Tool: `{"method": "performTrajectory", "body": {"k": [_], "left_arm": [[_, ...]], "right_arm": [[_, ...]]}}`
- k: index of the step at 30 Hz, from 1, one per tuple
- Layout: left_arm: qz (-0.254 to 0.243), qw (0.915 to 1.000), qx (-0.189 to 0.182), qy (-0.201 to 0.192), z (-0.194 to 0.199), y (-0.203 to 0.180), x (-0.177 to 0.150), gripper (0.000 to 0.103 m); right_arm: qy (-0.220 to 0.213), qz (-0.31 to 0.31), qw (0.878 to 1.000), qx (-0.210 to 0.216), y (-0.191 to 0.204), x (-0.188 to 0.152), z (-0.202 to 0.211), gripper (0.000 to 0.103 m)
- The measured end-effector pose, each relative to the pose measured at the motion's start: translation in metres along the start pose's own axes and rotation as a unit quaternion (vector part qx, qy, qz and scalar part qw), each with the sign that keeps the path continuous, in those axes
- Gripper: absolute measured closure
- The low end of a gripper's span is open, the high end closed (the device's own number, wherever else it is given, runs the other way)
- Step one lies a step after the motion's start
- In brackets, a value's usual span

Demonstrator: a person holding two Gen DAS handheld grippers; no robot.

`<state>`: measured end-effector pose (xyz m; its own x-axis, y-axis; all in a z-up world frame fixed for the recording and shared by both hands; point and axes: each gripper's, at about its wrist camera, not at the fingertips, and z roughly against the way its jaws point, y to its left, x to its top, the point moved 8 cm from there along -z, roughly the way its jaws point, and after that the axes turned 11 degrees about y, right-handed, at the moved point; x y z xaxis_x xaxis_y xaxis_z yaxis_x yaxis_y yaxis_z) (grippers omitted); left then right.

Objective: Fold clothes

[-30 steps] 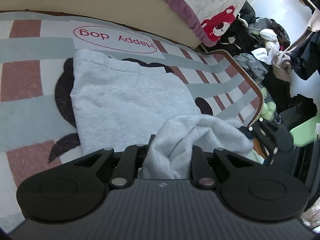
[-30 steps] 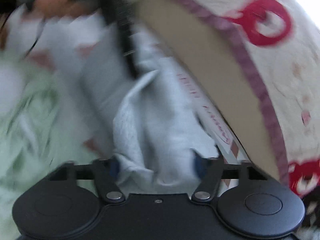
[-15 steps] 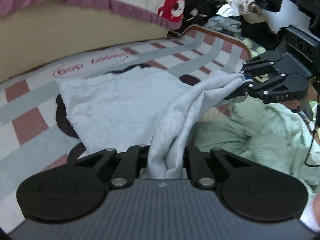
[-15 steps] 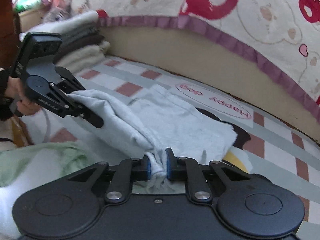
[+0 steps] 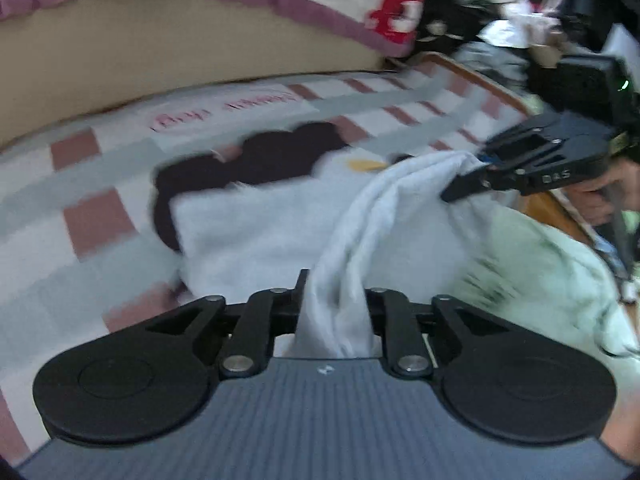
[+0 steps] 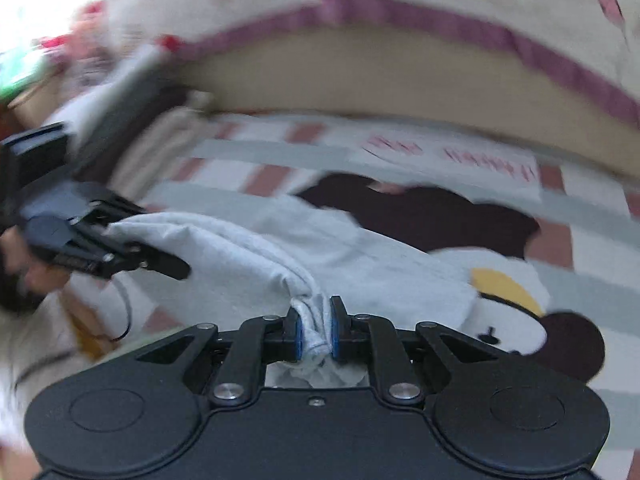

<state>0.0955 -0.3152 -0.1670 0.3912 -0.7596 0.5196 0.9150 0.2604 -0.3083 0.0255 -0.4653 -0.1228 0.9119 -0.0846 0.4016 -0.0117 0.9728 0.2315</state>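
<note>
Pale blue-grey garment point(image 5: 280, 232): lying partly flat on striped cartoon rug point(image 5: 80, 184), near edge lifted and stretched between both grippers. Left gripper point(image 5: 334, 316): fingers clenched on a bunched fold. Right gripper point(image 6: 314, 328): blue-padded fingers point(image 6: 295, 332) clamped on a corner. Green garment point(image 5: 540, 264): heaped just beside. Bed point(image 5: 160, 52) with bear-print cover: behind rug. Views blurred
</note>
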Motion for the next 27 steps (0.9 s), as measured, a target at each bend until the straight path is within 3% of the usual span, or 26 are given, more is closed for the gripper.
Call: {"method": "performTrajectory", "body": {"k": [3, 6, 13, 17, 21, 22, 23, 24, 27], "left_arm": [[0.016, 0.9996, 0.022, -0.008, -0.022, 0.023, 0.025, 0.078], [0.047, 0.9985, 0.024, -0.017, -0.036, 0.041, 0.035, 0.075], [0.089, 0.9952, 0.032, -0.026, -0.041, 0.060, 0.034, 0.087], [0.110, 0.9926, 0.039, -0.032, -0.041, 0.067, 0.033, 0.089], [0.128, 0.9895, 0.055, -0.040, -0.043, 0.076, 0.031, 0.087], [0.127, 0.9884, 0.072, -0.042, -0.045, 0.080, 0.031, 0.087], [0.127, 0.9871, 0.087, -0.043, -0.048, 0.085, 0.029, 0.087], [0.129, 0.9861, 0.096, -0.042, -0.046, 0.087, 0.028, 0.087], [0.140, 0.9841, 0.105, -0.031, -0.032, 0.092, 0.024, 0.087]], "right_arm": [[0.054, -0.075, 0.996, -0.019, -0.025, 0.019, -0.021, 0.089], [0.060, -0.099, 0.993, -0.030, -0.042, 0.027, -0.031, 0.090], [0.079, -0.149, 0.986, -0.010, -0.066, 0.020, -0.053, 0.090], [0.058, -0.141, 0.988, 0.004, -0.070, 0.027, -0.062, 0.090], [0.047, -0.087, 0.995, 0.004, -0.072, 0.038, -0.066, 0.087], [0.050, -0.081, 0.995, -0.010, -0.078, 0.038, -0.069, 0.082], [0.053, -0.083, 0.995, -0.023, -0.086, 0.038, -0.071, 0.069], [0.044, -0.100, 0.993, -0.036, -0.094, 0.037, -0.070, 0.066], [0.011, -0.142, 0.985, -0.092, -0.112, 0.035, -0.058, 0.068]]}}
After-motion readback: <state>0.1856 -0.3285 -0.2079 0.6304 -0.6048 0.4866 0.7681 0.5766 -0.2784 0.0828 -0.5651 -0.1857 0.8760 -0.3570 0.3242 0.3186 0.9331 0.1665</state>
